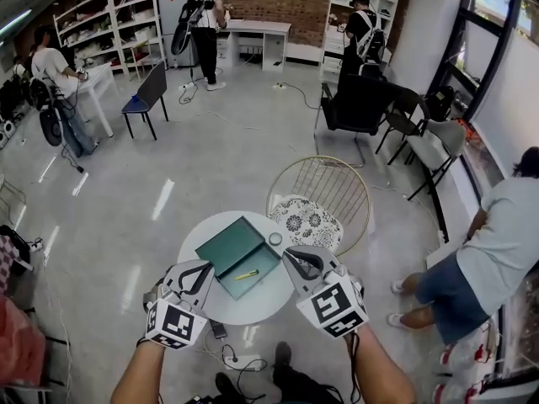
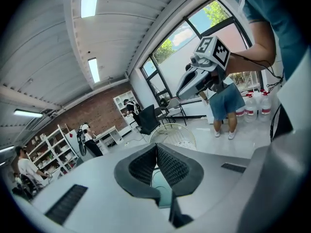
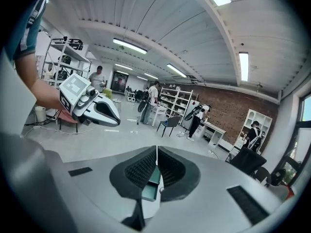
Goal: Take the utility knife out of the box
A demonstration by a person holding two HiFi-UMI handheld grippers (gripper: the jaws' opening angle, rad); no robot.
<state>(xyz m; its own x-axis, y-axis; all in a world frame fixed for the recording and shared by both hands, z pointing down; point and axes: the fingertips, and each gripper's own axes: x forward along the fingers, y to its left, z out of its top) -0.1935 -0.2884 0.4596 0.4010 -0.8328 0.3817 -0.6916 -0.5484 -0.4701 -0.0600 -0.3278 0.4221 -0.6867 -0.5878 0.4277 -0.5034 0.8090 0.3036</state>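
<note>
Lying loose in the shallow tray of the box [image 1: 226, 247], the utility knife [image 1: 246, 274] is showing as a slim yellow bar, slanted across the dark green lining and touched by neither gripper. The box is a flat, square-cornered case in matte teal-green, and it is sitting open with its lid folded back towards the far left, flat on the table [image 1: 253, 308]. That table is a small round one with a smooth, pale top, and a little pale ring-shaped thing [image 1: 275, 239] is resting on it just beside the box's far right corner. Behind the table a chair [image 1: 324, 183] of thin gold wire is standing, its curved back made of upright rods and its seat carrying a round cushion [image 1: 307, 222] with a dark floral print. The left gripper [image 1: 200, 269] is hovering at the table's near left edge, and in its own view the ribbed black pads are pressing together with nothing between them [image 2: 156, 165]. The right gripper [image 1: 295, 257] is hanging over the near right edge, close to the box, and its textured pads are likewise meeting tip to tip, empty [image 3: 156, 168].
</note>
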